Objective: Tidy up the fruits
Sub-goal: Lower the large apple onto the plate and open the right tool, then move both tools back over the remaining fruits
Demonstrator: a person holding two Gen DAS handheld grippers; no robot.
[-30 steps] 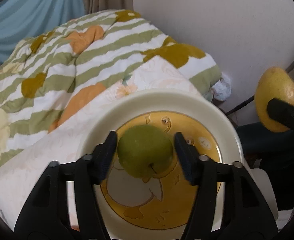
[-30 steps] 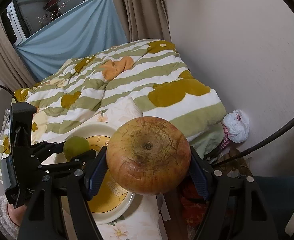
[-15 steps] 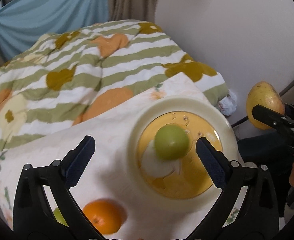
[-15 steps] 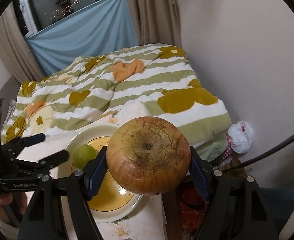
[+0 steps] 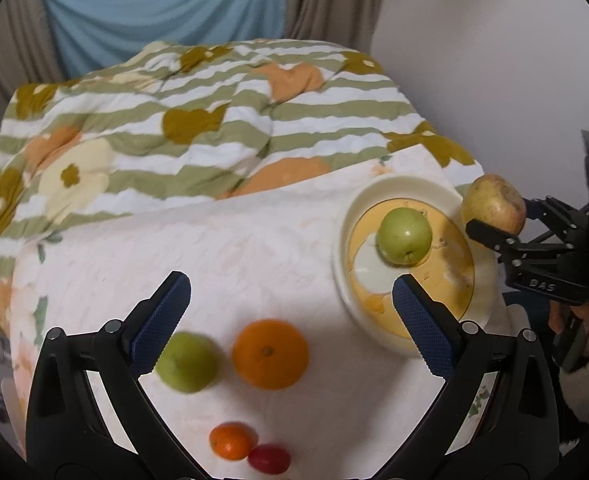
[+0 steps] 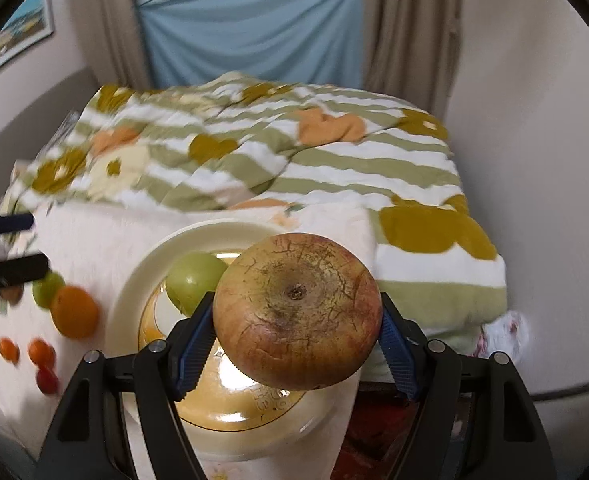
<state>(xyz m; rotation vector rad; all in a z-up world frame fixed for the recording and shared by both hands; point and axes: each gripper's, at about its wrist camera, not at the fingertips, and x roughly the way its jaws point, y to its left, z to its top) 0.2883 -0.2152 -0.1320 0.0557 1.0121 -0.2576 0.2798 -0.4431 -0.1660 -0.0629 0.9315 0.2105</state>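
A: Starting at our right gripper (image 6: 296, 350): its blue fingers (image 6: 193, 350) are clamped on the big russet apple (image 6: 296, 308), one pad on each flank. The apple hangs over the near side of the plate (image 6: 134, 280), not yet down.

B: And our left gripper (image 5: 290, 316)? Its fingers (image 5: 162, 316) stand wide apart with nothing between them; the jaws have just been opening, and the small green apple (image 5: 404, 236) lies on the plate behind them.

A: That green apple is our worry. It sits near the plate's middle, and the russet one is far bigger. If we lower it straight down, we judge it could knock the green one and send it rolling over the rim.

B: The plate also lies at the corner of the cloth-covered counter (image 5: 234, 248), so anything that rolls off could go to the floor.

A: On the left, the orange (image 5: 269, 354) and the other green fruit (image 5: 186, 362) lie close beside each other. A wide grab for one may nudge its neighbour toward the small orange fruit (image 5: 232, 440) and the red one (image 5: 269, 458).
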